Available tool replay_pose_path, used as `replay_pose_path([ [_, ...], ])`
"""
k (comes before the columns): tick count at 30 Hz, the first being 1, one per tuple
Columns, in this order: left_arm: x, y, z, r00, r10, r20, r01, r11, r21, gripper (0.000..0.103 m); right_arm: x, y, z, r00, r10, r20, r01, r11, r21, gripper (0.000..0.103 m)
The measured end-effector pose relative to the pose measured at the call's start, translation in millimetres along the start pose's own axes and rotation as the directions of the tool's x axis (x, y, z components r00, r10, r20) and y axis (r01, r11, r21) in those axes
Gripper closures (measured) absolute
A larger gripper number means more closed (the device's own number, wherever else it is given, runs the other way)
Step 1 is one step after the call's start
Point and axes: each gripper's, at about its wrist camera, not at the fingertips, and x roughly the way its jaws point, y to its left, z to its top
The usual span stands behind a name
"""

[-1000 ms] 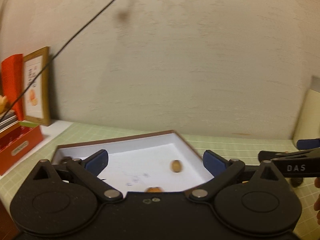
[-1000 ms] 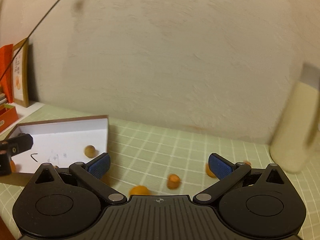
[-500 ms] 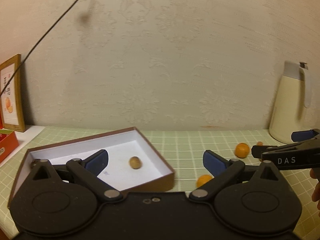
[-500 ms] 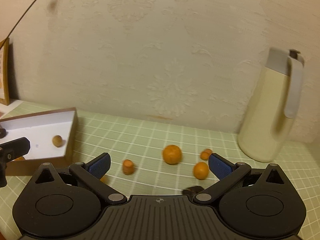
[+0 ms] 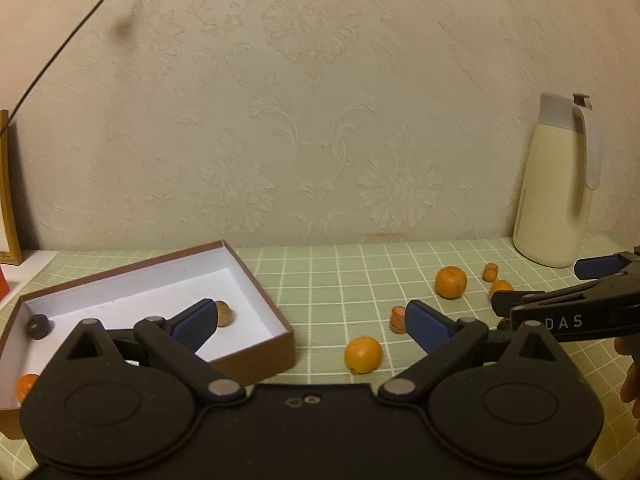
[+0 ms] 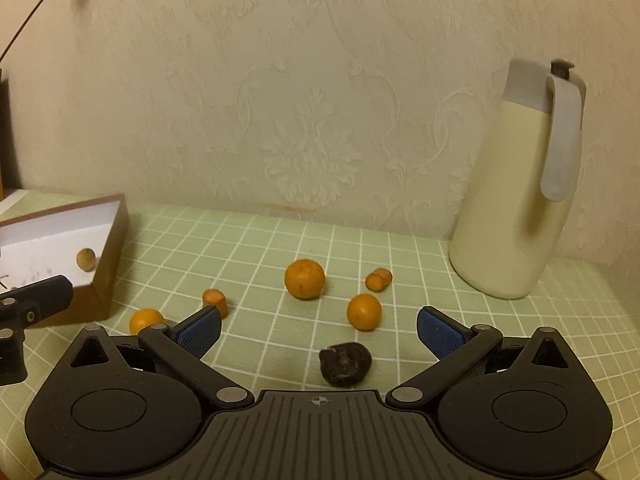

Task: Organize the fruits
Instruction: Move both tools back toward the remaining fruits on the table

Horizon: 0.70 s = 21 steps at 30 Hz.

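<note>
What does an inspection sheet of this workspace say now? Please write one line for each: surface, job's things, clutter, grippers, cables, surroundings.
Surface: green checked tablecloth, flat, no spill seen.
Job's things: open brown box at the left holds a tan fruit, a dark fruit and an orange fruit. Loose on the cloth: large orange, two small oranges, two stubby orange pieces, a dark lump.
Clutter: cream jug at the right, upright.
Grippers: left gripper and right gripper both have jaws open and hold nothing.
Cables: black cable hangs along the wall, off the table.
Surroundings: patterned wallpaper; picture frame at far left.
</note>
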Motion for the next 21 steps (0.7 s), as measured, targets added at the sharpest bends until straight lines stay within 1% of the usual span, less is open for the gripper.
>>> replay_pose_path([
  [16,24.3,-18.7,-8.7,0.998,-0.027,-0.055,0.028,1.0,0.011,0.011,14.9,-17.5,-12.5,0.999,-0.004,-0.036,0.004,1.0,0.018,0.0],
  [21,35.4,-23.5,-12.9,0.995,-0.035,-0.091,0.037,0.999,0.016,0.014,20.6,-22.2,-16.3,0.999,-0.002,-0.047,0.003,1.0,0.021,0.0],
])
